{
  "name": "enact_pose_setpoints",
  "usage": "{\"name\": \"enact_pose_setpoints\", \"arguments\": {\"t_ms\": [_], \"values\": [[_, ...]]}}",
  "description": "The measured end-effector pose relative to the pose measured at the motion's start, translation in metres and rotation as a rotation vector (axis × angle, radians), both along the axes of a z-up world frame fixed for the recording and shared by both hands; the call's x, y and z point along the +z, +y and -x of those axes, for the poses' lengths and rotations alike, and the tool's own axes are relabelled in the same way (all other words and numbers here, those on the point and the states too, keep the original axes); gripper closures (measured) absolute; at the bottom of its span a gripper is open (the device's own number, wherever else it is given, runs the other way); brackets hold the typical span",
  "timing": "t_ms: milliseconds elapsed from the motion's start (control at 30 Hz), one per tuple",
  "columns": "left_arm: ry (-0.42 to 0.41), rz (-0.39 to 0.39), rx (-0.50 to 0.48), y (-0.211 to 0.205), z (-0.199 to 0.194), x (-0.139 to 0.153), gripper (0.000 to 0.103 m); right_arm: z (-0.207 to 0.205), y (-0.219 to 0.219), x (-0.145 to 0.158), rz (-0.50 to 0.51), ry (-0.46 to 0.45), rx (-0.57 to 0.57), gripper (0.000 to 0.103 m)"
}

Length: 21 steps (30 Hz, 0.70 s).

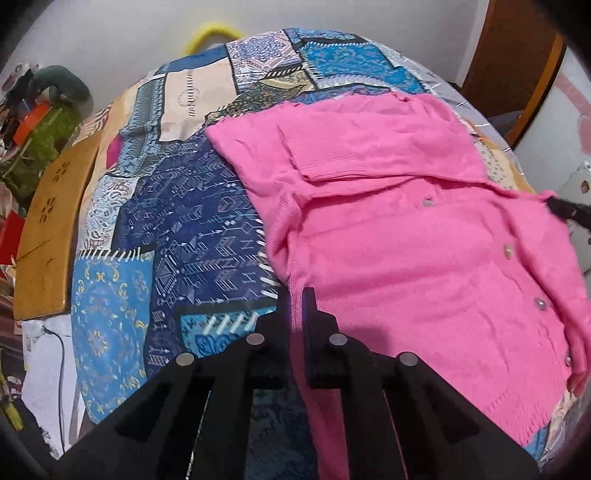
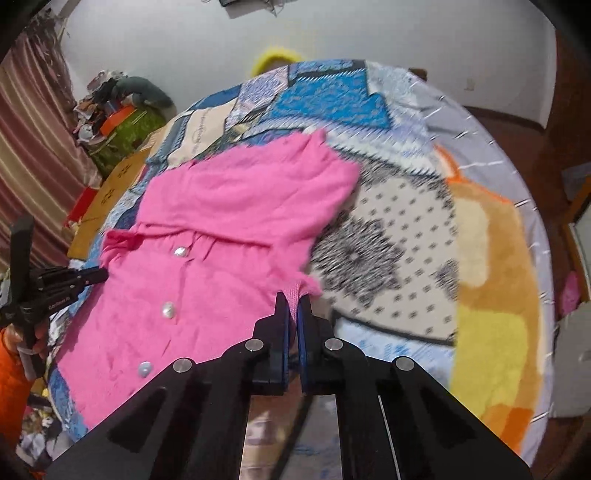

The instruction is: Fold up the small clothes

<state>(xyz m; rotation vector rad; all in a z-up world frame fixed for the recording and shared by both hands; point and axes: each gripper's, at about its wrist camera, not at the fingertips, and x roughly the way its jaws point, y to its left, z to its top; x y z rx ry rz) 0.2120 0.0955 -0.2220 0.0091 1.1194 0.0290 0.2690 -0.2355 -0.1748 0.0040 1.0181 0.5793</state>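
A small pink knit cardigan [image 1: 406, 229] with a row of pearl buttons lies on a patchwork blanket [image 1: 177, 229], its sleeves folded in across the top. My left gripper [image 1: 297, 299] is shut on the cardigan's left edge. My right gripper [image 2: 293, 301] is shut on the cardigan's [image 2: 221, 236] right edge and pinches a raised bit of knit between its blue pads. Each gripper shows in the other's view: the right one [image 1: 565, 210] at the garment's far side, the left one [image 2: 92, 276] at the left edge.
The blanket [image 2: 406, 229] covers a round table. A wooden board [image 1: 48, 236] lies at the table's left rim. Clutter, a green bag [image 2: 125, 129] and a striped curtain [image 2: 33, 166] stand to the left. A yellow ring [image 1: 210, 35] sits behind the table. A wooden door [image 1: 513, 62] is at the back right.
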Motion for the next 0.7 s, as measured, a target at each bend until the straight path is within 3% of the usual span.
{"name": "enact_pose_setpoints", "arguments": {"t_ms": [200,467,533,633,700], "values": [[0.036,-0.024,0.046,0.009,-0.015,-0.017,0.097,-0.017,-0.019,0.003,0.055,-0.038,-0.073,0.100],[0.050,-0.014,0.040,0.009,-0.018,-0.017,0.097,-0.008,-0.021,-0.005,0.007,0.075,-0.043,0.099],[0.058,-0.002,0.035,0.009,-0.016,-0.015,0.097,-0.002,-0.018,-0.004,-0.019,0.098,-0.030,0.095],[0.057,0.019,0.032,0.010,-0.010,-0.009,0.089,0.006,-0.011,-0.004,-0.040,0.125,-0.013,0.071],[0.053,0.030,0.032,0.011,-0.005,-0.004,0.075,0.014,-0.003,-0.006,-0.034,0.128,0.009,0.064]]}}
